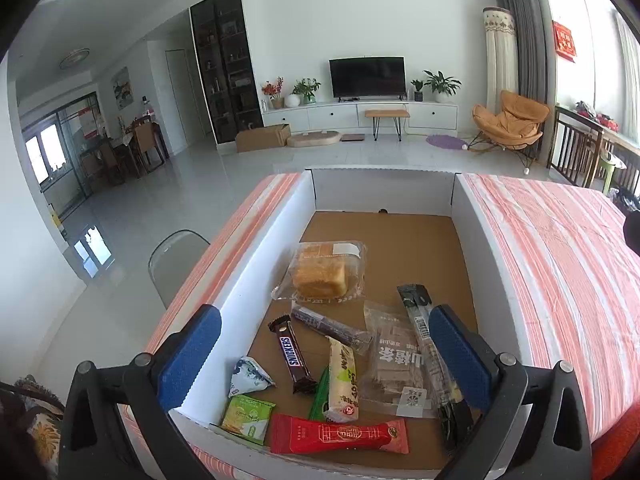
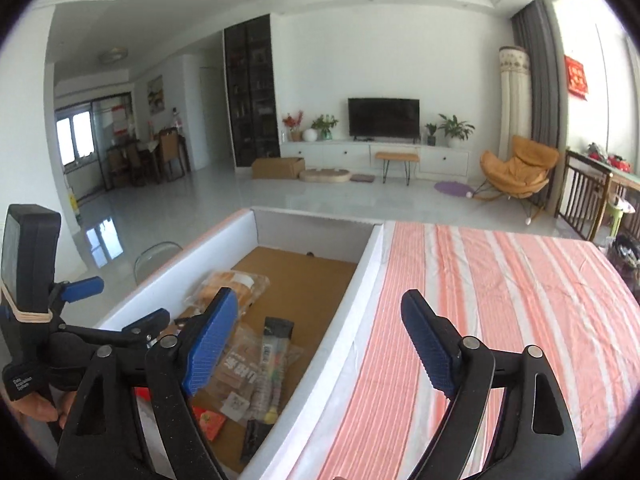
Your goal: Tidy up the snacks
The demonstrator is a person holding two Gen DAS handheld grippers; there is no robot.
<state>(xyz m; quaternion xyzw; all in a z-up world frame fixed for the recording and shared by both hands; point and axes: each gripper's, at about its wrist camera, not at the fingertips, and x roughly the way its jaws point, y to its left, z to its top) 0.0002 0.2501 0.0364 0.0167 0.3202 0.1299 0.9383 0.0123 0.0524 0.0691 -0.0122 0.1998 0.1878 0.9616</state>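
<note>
A white-walled box [image 1: 256,276] with a brown floor holds several snacks. Among them are a bread packet [image 1: 326,270], a Snickers bar [image 1: 296,360], a red sachet [image 1: 340,434], a green packet [image 1: 248,418] and a clear packet of brown slices [image 1: 400,364]. My left gripper [image 1: 324,314] hangs open over the box's near end, nothing between its blue pads. In the right wrist view the left gripper [image 2: 116,304] shows at the left, a hand [image 2: 36,400] holding it. My right gripper [image 2: 320,298] stands open and empty, straddling the box's right wall [image 2: 360,280].
The box sits on a table with a pink-and-white striped cloth [image 1: 560,280], which stretches to the right [image 2: 500,300]. A grey chair [image 1: 176,256] stands by the table's left edge. Beyond the table's far edge is floor.
</note>
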